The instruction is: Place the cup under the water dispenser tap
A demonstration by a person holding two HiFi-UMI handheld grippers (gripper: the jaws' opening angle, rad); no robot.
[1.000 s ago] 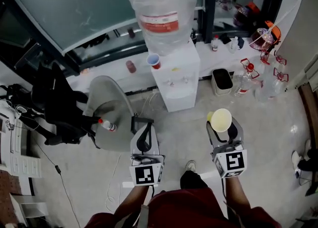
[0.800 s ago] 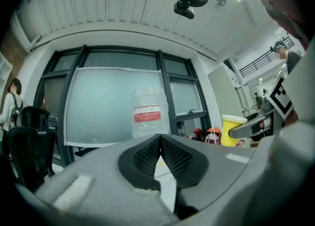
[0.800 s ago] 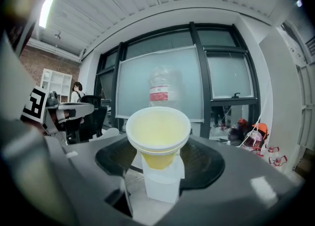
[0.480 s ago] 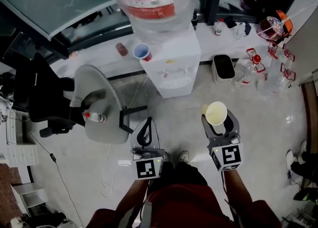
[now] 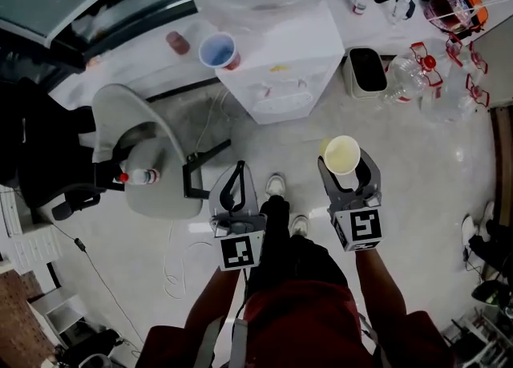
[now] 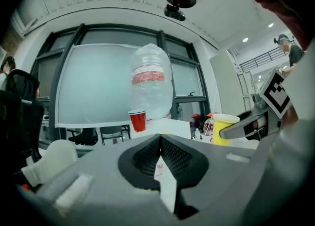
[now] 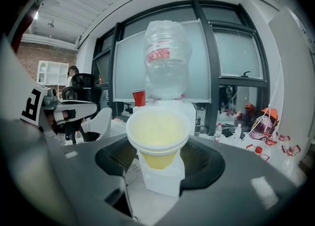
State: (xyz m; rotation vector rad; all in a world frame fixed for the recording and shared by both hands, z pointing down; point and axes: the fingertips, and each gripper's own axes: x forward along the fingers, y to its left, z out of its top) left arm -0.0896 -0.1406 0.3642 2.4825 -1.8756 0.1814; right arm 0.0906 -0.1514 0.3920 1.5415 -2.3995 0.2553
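Note:
A yellow cup (image 5: 342, 155) (image 7: 158, 137) stands upright between the jaws of my right gripper (image 5: 346, 175), which is shut on it. It also shows at the right of the left gripper view as the yellow cup (image 6: 224, 128). The white water dispenser (image 5: 276, 70) (image 7: 184, 113) with its clear bottle (image 7: 166, 61) (image 6: 151, 80) stands straight ahead, a short way off. A red cup (image 5: 218, 50) (image 6: 138, 120) sits on top of the dispenser at its left. My left gripper (image 5: 233, 186) (image 6: 158, 144) is shut with nothing in it.
A grey chair (image 5: 144, 154) holding a small bottle (image 5: 136, 175) stands to the left. Right of the dispenser are a dark bin (image 5: 367, 70) and several clear water jugs (image 5: 417, 78). Glass panels run behind. The person's feet (image 5: 284, 206) rest on the floor below.
Both grippers have sunk lower and come closer to the dispenser, which now fills the top of the head view. The yellow cup stays held in the right gripper.

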